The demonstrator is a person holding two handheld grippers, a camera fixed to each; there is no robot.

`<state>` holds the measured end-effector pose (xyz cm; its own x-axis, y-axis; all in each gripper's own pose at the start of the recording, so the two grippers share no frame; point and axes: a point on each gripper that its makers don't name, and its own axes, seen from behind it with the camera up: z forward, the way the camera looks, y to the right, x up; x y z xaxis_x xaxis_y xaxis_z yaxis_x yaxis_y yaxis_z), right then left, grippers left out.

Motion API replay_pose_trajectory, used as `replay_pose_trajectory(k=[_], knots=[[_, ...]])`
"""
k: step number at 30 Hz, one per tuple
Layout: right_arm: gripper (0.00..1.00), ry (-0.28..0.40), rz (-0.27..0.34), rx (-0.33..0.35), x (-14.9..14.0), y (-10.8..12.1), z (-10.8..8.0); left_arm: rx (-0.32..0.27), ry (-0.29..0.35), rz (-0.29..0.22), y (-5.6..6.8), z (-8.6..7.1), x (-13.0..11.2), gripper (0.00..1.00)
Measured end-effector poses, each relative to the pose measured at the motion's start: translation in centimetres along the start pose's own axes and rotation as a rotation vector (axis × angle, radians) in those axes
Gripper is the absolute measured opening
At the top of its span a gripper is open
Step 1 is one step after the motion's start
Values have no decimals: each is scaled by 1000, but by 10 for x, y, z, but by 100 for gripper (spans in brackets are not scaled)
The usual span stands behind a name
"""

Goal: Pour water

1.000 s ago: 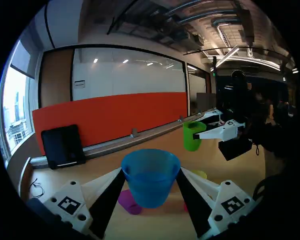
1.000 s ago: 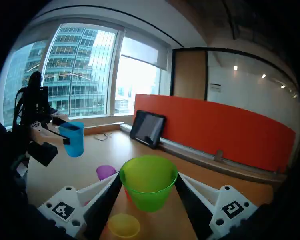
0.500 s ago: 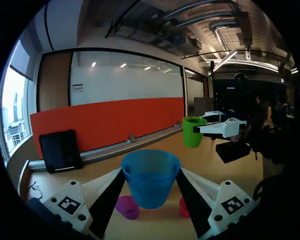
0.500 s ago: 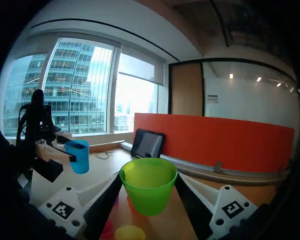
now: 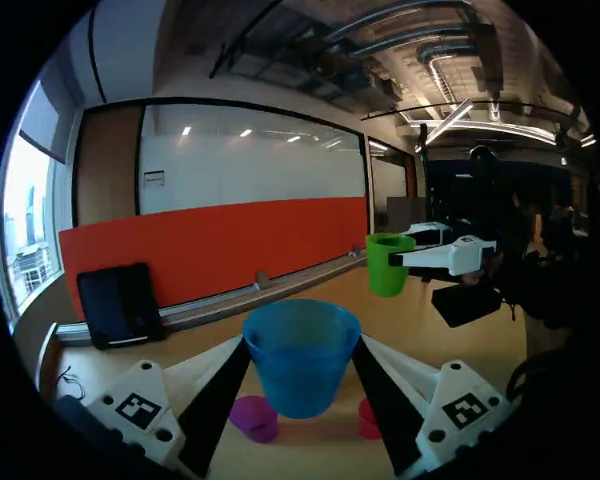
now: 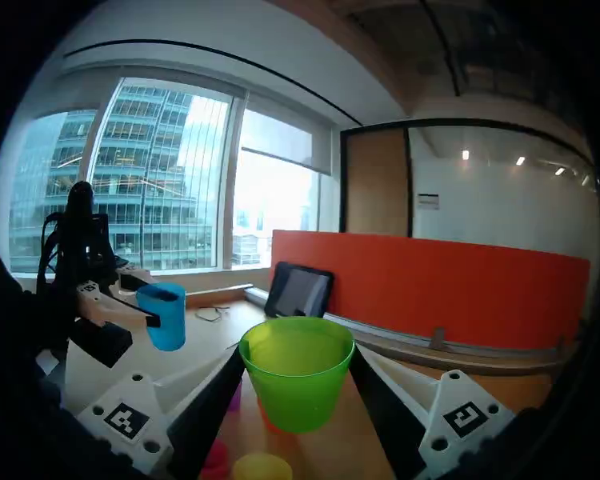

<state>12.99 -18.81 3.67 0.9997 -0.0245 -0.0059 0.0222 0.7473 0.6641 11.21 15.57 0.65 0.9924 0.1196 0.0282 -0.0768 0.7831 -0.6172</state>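
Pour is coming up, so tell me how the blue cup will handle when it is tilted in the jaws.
The blue cup looks like thin translucent plastic, so it is probably light and slightly squeezable. Its walls taper downward and look smooth, so it may slip in the jaws when tilted. Whether it holds water is unclear.

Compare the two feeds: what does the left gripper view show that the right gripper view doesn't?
Left gripper view: ceiling light strips and a dim office area at far right. Right gripper view: a yellow cup at the bottom edge. Both: the left gripper shut on the blue cup, the right gripper shut on the green cup, the orange partition, the dark tablet and windows onto towers.
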Motion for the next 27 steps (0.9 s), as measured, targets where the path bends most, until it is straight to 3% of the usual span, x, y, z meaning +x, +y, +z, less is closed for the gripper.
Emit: replay_pose_trajectory(k=[9, 27], knots=[[93, -1, 3, 26, -1, -10, 1, 7, 22, 15, -4, 0, 11, 86], [93, -14, 13, 96, -11, -37, 1, 48, 72, 118, -14, -1, 45, 86]])
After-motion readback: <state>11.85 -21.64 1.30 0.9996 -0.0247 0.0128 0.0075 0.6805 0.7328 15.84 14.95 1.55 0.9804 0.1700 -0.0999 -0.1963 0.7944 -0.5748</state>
